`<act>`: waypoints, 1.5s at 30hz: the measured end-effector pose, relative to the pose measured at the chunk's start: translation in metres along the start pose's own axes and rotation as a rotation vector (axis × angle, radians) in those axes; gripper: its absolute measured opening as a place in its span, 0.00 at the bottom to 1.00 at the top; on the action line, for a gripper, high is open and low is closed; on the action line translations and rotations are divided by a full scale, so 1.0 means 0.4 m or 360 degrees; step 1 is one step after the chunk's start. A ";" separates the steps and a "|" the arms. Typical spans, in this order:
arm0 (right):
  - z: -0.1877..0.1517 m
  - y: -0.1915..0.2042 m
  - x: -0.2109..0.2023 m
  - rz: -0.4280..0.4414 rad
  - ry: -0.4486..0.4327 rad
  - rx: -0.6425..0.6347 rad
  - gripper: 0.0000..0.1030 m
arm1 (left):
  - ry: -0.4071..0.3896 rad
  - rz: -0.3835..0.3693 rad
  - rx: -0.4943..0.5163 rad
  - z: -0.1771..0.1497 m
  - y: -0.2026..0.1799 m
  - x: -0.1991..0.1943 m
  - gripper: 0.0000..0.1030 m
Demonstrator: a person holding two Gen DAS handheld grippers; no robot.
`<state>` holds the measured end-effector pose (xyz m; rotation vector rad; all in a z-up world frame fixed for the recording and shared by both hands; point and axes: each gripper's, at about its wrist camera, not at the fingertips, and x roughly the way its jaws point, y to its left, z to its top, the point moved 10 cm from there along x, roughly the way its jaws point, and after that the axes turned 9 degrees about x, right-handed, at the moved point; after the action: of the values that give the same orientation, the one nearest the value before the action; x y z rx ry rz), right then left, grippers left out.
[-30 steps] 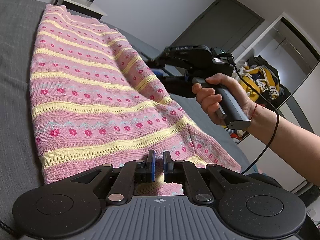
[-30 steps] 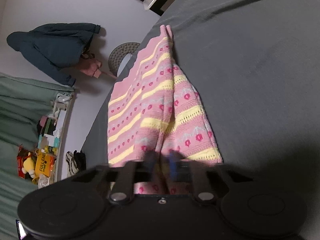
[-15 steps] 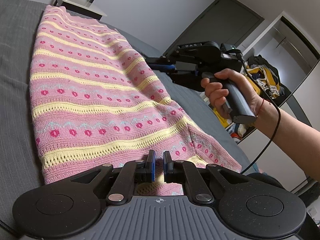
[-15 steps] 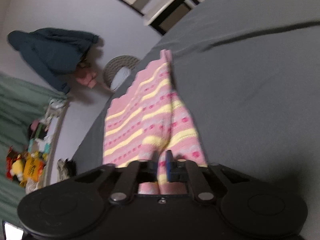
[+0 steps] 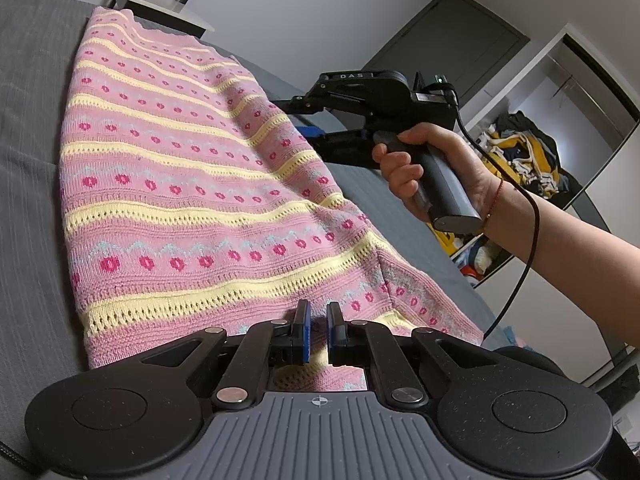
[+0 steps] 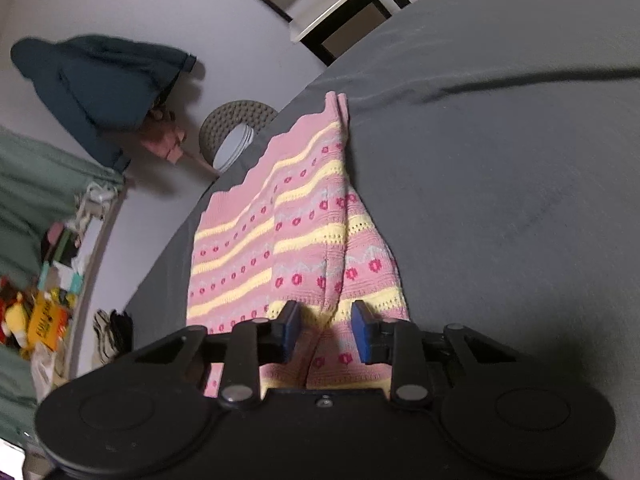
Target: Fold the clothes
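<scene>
A pink knitted sweater [image 5: 192, 184] with yellow stripes and red dots lies on a grey bed [image 5: 28, 128], stretching away from the left hand-held gripper [image 5: 318, 334] toward 11 o'clock in the left wrist view. That gripper's blue pads sit nearly together with a narrow gap, right over the near hem; whether fabric is pinched between them cannot be told. In the right wrist view, the sweater [image 6: 296, 232] runs from the right hand-held gripper [image 6: 325, 330] toward 12 o'clock, a raised fold standing between the spread fingers, which are released and clear of the cloth. A hand [image 5: 432, 168] holds the right tool at 2 o'clock of the left view, beside the sweater's right edge.
</scene>
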<state>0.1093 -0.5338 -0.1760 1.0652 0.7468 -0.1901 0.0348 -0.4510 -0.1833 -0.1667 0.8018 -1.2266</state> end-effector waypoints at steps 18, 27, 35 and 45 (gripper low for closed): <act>0.026 0.038 -0.002 -0.0192 -0.0054 -0.0295 0.06 | 0.0004 -0.0009 -0.0021 -0.003 0.000 -0.003 0.05; 0.094 0.075 -0.046 -0.0383 -0.0120 -0.0530 0.06 | 0.0007 -0.0011 -0.0025 -0.001 0.008 0.001 0.05; 0.061 0.035 0.022 -0.0554 -0.0026 -0.0554 0.09 | 0.0010 -0.0016 -0.0032 -0.009 0.009 -0.004 0.05; 0.020 -0.002 -0.141 -0.0034 0.0025 -0.0068 0.31 | 0.0011 -0.0012 -0.0037 -0.007 0.001 -0.004 0.05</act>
<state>0.0707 -0.5526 -0.1382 1.0195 0.7732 -0.1835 0.0333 -0.4484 -0.1849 -0.1845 0.8220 -1.2257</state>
